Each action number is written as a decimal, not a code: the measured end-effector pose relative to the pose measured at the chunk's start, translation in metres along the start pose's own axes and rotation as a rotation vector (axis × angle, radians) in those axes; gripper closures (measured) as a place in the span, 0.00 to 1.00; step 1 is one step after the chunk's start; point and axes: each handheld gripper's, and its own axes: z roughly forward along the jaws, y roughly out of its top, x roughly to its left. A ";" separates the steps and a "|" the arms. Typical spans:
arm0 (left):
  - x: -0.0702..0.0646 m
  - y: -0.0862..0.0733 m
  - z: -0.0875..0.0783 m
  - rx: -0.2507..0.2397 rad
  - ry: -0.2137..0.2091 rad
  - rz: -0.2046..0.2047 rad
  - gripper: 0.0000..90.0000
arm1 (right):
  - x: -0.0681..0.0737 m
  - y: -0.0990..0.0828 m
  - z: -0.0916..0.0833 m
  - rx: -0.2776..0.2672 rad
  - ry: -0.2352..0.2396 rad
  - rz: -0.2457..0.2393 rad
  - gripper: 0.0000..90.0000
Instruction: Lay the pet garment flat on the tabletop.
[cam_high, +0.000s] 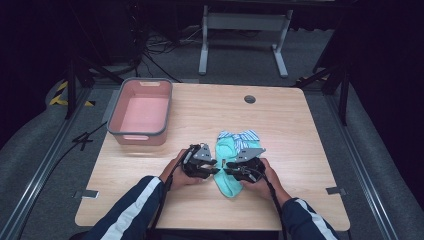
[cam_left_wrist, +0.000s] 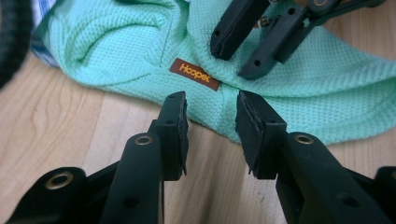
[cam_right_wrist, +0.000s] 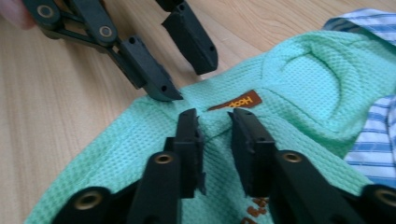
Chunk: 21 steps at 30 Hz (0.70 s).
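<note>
Mint garment (cam_high: 226, 165): light, limp knit. Left gripper (cam_left_wrist: 211, 125) fingers open at hem; right gripper (cam_right_wrist: 214, 135) fingers parted over fold, not pinching. Grab hem near label (cam_left_wrist: 194, 73).

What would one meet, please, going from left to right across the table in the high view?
Pink bin → left gripper → mint-green garment → right gripper → bare wooden table.

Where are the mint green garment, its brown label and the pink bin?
mint green garment (cam_high: 227, 186), high view, near end.
brown label (cam_left_wrist: 194, 73), left gripper view, its middle.
pink bin (cam_high: 116, 131), high view, grey front rim.
</note>
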 end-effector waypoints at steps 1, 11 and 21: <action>0.000 0.000 0.000 0.000 0.002 0.005 0.70 | 0.001 0.001 0.000 0.008 -0.010 -0.005 0.89; 0.001 0.000 0.000 0.000 0.003 0.002 0.70 | 0.007 0.004 -0.006 0.017 -0.054 -0.055 1.00; 0.000 0.001 0.000 0.001 0.008 0.003 0.69 | 0.009 0.007 -0.026 -0.020 -0.049 -0.069 1.00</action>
